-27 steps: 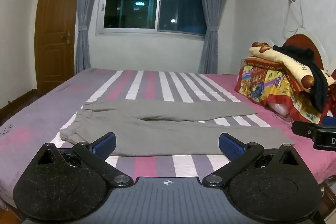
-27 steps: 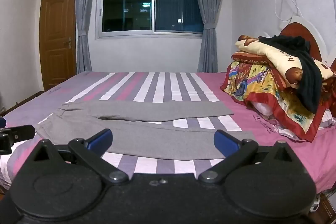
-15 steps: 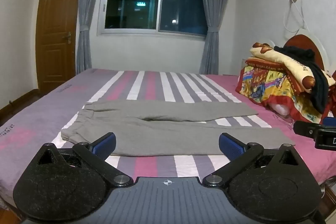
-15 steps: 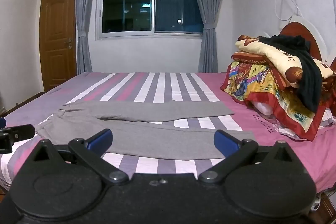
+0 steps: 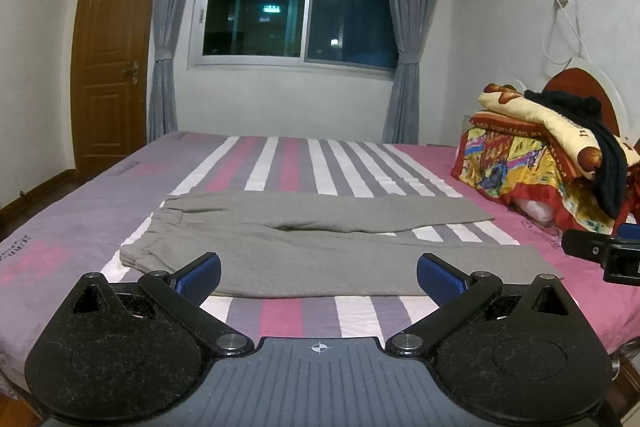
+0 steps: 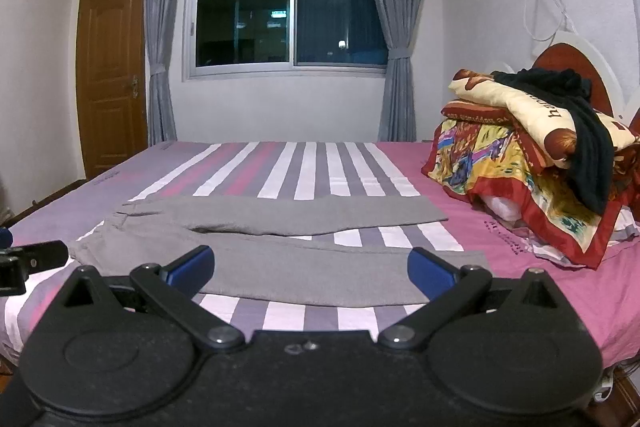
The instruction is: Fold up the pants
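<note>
While the grey pants are spread flat on the striped bed at mid-frame, the left claw and right claw are held wide apart, gripping nothing.

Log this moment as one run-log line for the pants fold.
phase: pre-grasp | pants: flat on bed, unfolded, legs apart | left gripper: open, empty | right gripper: open, empty

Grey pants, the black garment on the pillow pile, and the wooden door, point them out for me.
grey pants point(image 5: 320, 263), left wrist view, near leg.
black garment point(image 6: 588, 155), right wrist view, hanging part.
wooden door point(image 5: 116, 67), left wrist view, middle panel.
</note>
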